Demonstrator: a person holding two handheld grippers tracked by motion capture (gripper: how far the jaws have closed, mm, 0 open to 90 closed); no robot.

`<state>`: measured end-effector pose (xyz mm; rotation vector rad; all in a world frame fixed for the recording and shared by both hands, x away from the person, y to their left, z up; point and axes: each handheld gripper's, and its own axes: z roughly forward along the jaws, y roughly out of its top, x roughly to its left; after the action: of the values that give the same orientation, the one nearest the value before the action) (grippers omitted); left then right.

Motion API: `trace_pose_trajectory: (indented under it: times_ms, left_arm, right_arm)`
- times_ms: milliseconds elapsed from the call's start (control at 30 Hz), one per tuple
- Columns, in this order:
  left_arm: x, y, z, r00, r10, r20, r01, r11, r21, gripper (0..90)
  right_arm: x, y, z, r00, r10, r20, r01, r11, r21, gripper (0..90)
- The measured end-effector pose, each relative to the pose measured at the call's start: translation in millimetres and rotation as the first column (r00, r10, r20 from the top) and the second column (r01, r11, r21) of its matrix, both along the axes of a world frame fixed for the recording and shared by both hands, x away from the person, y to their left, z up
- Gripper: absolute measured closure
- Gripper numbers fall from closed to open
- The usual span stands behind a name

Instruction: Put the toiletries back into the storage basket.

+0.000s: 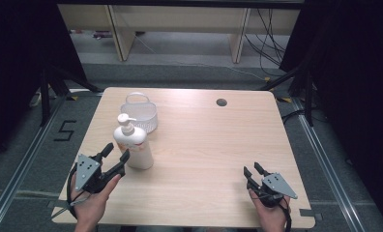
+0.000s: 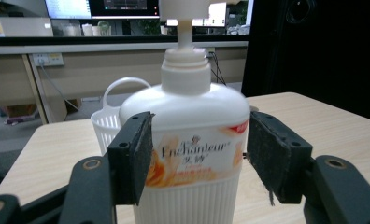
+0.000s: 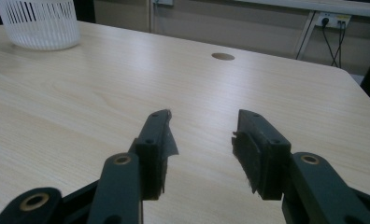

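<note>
The white pump bottle [image 1: 133, 144] stands upright on the wooden table [image 1: 204, 145], near the front left corner, and everything else is easiest placed against it. Left of the bottle and a little nearer the person, the left gripper [image 1: 116, 153] reaches toward it with its jaws spread wide. In the left gripper view the bottle [image 2: 192, 140] sits between the two black pads [image 2: 136, 154]; the right pad stands clear of its side, while the left pad overlaps the bottle's edge, and I cannot quite tell whether it touches. The grip looks released, not clamped.

Just behind the bottle, almost against it, stands a small white basket [image 1: 140, 113] with a slatted wall and an arched handle. It is the one thing close enough to crowd the bottle. Farther back and to the right, a round cable hole [image 1: 221, 102] pierces the tabletop.

Well to the right of the bottle, near the front right corner, the right gripper [image 1: 254, 169] hangs with its jaws parted over bare wood [image 3: 197, 135], grasping nothing.

The bottle is smooth plastic, ribbed round its base, with an orange printed label; the table is pale wood grain with rounded corners.
</note>
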<state>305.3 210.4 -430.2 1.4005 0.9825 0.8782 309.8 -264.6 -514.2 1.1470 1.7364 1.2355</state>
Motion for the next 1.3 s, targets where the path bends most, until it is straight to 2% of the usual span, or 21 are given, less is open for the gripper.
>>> trace_pose_trajectory:
  times_ms: [100,133,167,200,233,467,633,900,1033,1200,1233,1300]
  left_arm:
    - [3.4,-4.6,5.6,1.0000,0.000,0.008,0.000,1.0000,-0.001,40.2]
    - [4.8,-6.0,7.9,0.9999,-0.003,0.017,0.003,1.0000,-0.002,40.1]
    - [5.8,-7.4,10.3,0.9998,-0.004,0.021,0.004,1.0000,0.000,40.1]
    - [7.2,-8.8,12.5,0.9996,-0.006,0.026,0.006,1.0000,0.002,40.1]
    - [8.5,-9.8,14.6,0.9996,-0.004,0.029,0.004,1.0000,0.004,40.1]
    - [21.2,-10.6,28.6,0.9986,0.023,0.049,-0.022,0.9997,-0.005,40.6]
    - [32.9,-8.5,36.4,0.9985,0.035,0.042,-0.035,0.9993,-0.013,42.9]
    - [45.4,-11.3,38.2,0.9982,0.056,0.023,-0.056,0.9984,0.001,47.1]
    - [49.3,-10.9,38.1,0.9977,0.066,0.016,-0.066,0.9978,-0.004,47.9]
    - [50.7,-12.9,39.6,0.9983,0.057,0.012,-0.057,0.9984,0.001,49.0]
    - [51.2,-13.6,39.9,0.9985,0.054,0.010,-0.054,0.9985,0.000,50.1]
    - [52.0,-14.5,40.4,0.9987,0.050,0.008,-0.050,0.9988,-0.006,51.0]
  right_arm:
    - [0.8,0.1,-0.7,0.9999,0.002,0.015,-0.002,1.000,0.010,55.4]
    - [-0.6,0.9,-0.7,0.9999,-0.012,0.006,0.012,1.000,0.020,55.5]
    - [2.6,-2.3,-0.4,0.9990,0.003,0.045,-0.002,1.000,-0.026,55.4]
    - [2.6,-2.3,-0.4,0.9990,0.003,0.045,-0.002,1.000,-0.026,55.4]
    - [1.3,-0.2,-0.6,0.9999,-0.002,0.014,0.002,1.000,0.000,55.4]
    - [0.3,1.0,-0.5,0.9999,0.000,0.011,0.000,1.000,0.004,55.4]
    - [0.7,0.7,-0.3,1.0000,-0.001,0.004,0.001,1.000,-0.002,55.3]
    - [1.1,0.0,-0.7,0.9998,-0.004,0.018,0.004,1.000,-0.003,55.2]
    - [0.4,0.8,-0.1,1.0000,-0.004,0.003,0.004,1.000,0.000,55.2]
    - [-0.1,1.8,0.0,0.9999,-0.015,0.005,0.015,1.000,0.001,55.1]
    - [1.3,0.3,0.1,0.9996,-0.010,0.026,0.010,1.000,-0.016,55.1]
    - [0.4,1.6,0.1,0.9998,-0.014,0.013,0.014,1.000,0.000,55.1]
